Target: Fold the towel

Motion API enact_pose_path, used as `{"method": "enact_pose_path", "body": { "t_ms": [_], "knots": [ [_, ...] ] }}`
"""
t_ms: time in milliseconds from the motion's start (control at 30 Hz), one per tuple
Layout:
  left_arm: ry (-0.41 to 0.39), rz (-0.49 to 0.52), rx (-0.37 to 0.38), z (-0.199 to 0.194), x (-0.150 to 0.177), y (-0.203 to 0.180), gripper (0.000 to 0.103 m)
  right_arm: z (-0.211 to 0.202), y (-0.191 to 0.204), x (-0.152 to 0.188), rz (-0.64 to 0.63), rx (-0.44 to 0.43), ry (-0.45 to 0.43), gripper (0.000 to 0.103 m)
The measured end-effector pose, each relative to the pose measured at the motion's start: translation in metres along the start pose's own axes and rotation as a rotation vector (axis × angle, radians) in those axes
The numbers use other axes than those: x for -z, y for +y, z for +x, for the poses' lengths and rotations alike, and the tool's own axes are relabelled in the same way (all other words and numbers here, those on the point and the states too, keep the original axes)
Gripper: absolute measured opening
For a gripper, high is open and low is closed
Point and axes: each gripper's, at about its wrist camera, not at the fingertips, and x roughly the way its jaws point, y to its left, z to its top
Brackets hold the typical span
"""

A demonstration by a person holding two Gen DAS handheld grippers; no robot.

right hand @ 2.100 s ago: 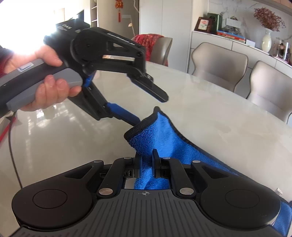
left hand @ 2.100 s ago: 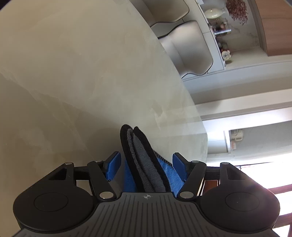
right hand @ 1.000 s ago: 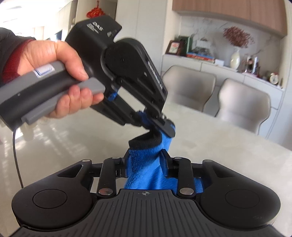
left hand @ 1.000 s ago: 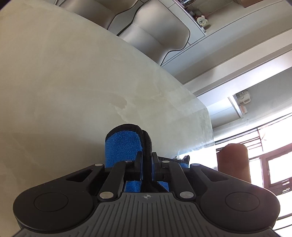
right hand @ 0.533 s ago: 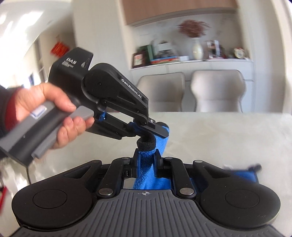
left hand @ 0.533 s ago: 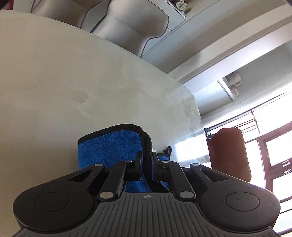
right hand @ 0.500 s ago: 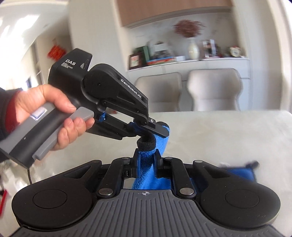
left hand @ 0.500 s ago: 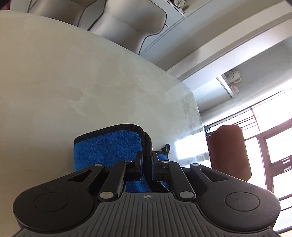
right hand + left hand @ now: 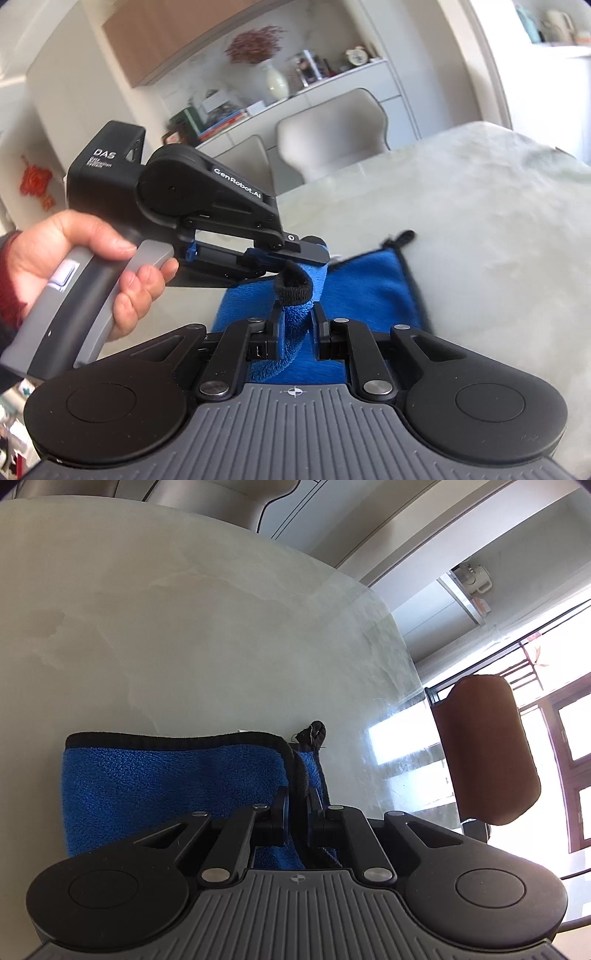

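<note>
While I look along my left gripper [image 9: 298,801], I see its two jaws pressed close together on the black-trimmed edge of the blue towel [image 9: 170,786], which runs up between them in the lower middle of the frame. To the left of the jaws a flat blue panel of the towel spreads out, with its black border along the top. Just above and right of the jaws a small black loop [image 9: 313,734] of the towel stands up. Behind it the pale marble table [image 9: 184,627] fills the middle and left of the frame, and a brown chair back [image 9: 487,749] is at the right side, before bright windows.

In the right wrist view, my right gripper [image 9: 297,325] pinches a fold of the same towel [image 9: 369,288] between its jaws, low in the middle of the frame. A rolled black hem of the cloth rises just above the fingertips. The left gripper [image 9: 295,258] comes in from the left, and its fingers close on the towel right above that hem. My left hand [image 9: 92,266] holds its grey handle at the left edge. The rest of the towel lies on the table [image 9: 480,221], to the right of the jaws. Two beige chairs [image 9: 328,129] and a shelf with a white vase [image 9: 277,83] are in the upper part.
</note>
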Motion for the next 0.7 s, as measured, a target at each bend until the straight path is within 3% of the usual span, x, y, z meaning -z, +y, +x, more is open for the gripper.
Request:
{"method": "enact_pose_path", "body": {
  "t_ms": [467, 700],
  "knots": [
    [-0.013, 0.132, -0.057, 0.010, 0.006, -0.029, 0.008, -0.006, -0.040, 0.008, 0.102, 0.033, -0.017, 0.015],
    [-0.005, 0.134, -0.073, 0.022, 0.010, -0.028, 0.009, -0.003, -0.051, 0.010, 0.130, 0.063, 0.000, 0.015]
  ]
}}
